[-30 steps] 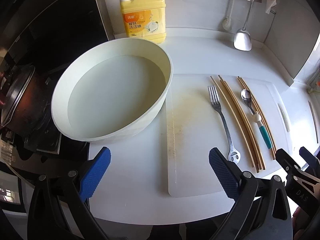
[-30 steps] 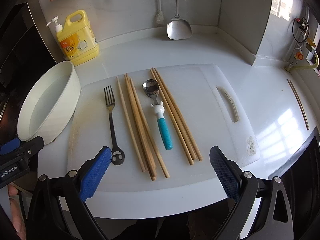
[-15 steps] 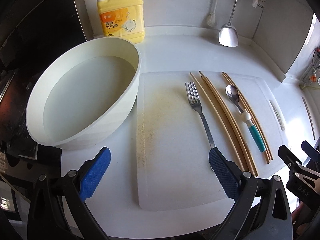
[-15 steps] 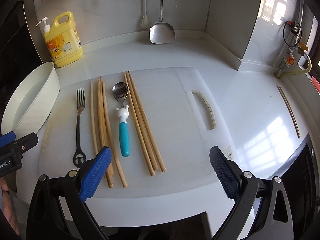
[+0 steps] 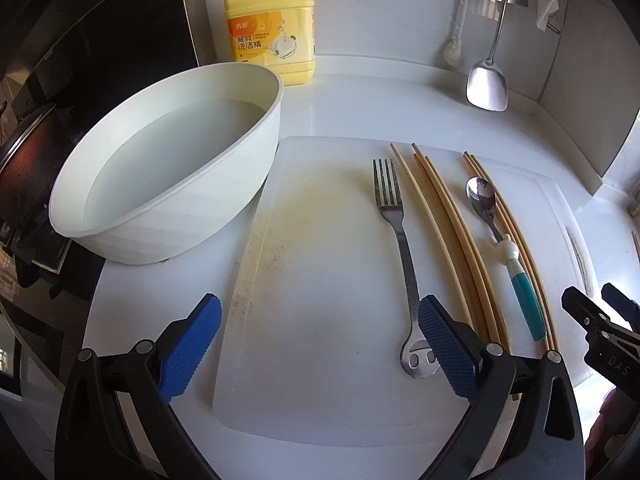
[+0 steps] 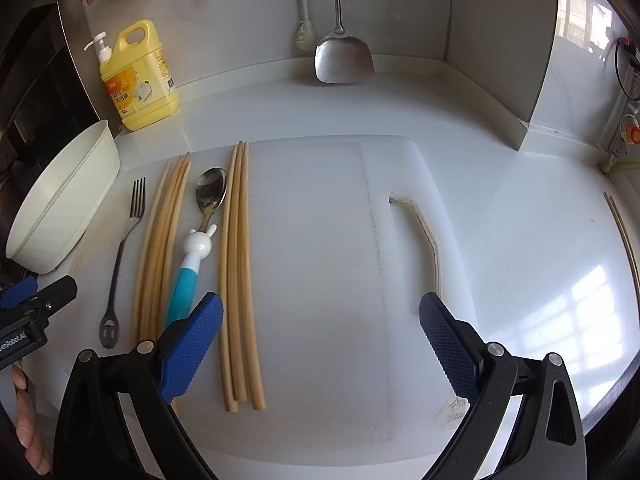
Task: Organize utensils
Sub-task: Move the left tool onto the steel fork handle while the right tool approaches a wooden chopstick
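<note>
On a white cutting board (image 5: pixel 328 300) (image 6: pixel 320 240) lie a metal fork (image 5: pixel 400 248) (image 6: pixel 124 248), two bundles of wooden chopsticks (image 5: pixel 448 232) (image 6: pixel 238 272) and, between them, a spoon with a teal handle (image 5: pixel 508 252) (image 6: pixel 192 264). My left gripper (image 5: pixel 320 344) hovers open over the board's near edge, its right pad beside the fork's handle end. Open too, my right gripper (image 6: pixel 320 344) hangs above the board's bare right half, its left pad over the spoon handle's end.
A white basin of water (image 5: pixel 168 184) (image 6: pixel 60 204) sits left of the board by a dark stove (image 5: pixel 32 152). A yellow detergent bottle (image 5: pixel 272 28) (image 6: pixel 138 76) and a hanging metal spatula (image 5: pixel 486 84) (image 6: pixel 342 56) stand at the back wall. Another pair of chopsticks (image 6: pixel 624 232) lies far right.
The left gripper has shifted left and closer, so the fork's handle end now shows beside its right pad. The right gripper has moved further right and closer over the board. Both stay open.
</note>
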